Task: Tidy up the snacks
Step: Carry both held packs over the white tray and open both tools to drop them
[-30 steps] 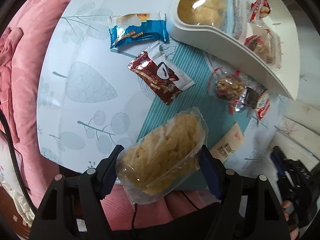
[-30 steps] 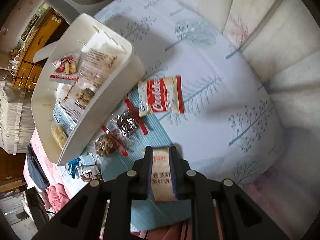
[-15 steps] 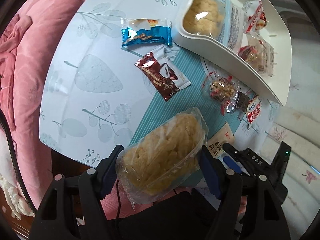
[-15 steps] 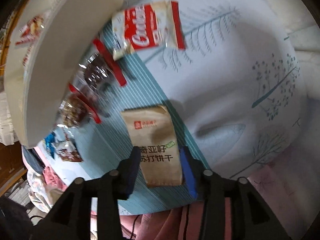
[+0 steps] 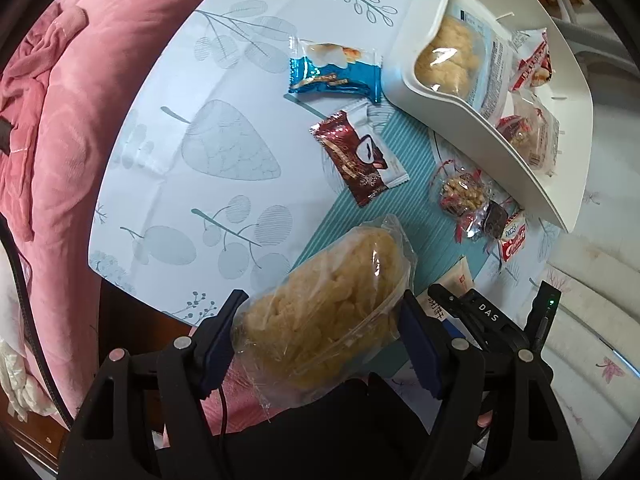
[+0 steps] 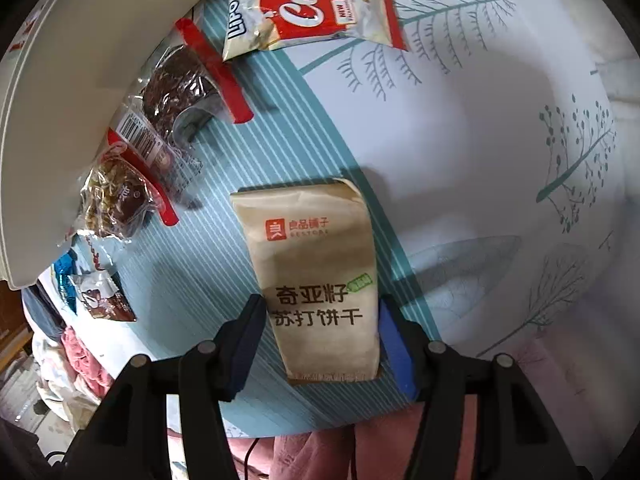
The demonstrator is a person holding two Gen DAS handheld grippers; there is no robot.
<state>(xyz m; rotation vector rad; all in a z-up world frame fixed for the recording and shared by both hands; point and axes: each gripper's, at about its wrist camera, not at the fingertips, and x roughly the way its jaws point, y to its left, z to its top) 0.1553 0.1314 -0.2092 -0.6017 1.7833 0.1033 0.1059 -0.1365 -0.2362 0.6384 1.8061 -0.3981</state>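
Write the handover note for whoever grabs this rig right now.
Left claw: shut on the clear rice cracker bag, held above the table edge.
Right claw: open, straddling the tan biscuit pack lying flat on the table.
Done: several snacks sit in the white tray.
Left: tray both packs, then the blue wafer, brown chocolate pack, Cookies pack and two clear nut bars.

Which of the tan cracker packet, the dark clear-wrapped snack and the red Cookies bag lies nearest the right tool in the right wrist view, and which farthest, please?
1. Tan cracker packet: between the open fingers of the right tool.
2. Dark clear-wrapped snack: upper left, beside the white tray.
3. Red Cookies bag: top, farthest.
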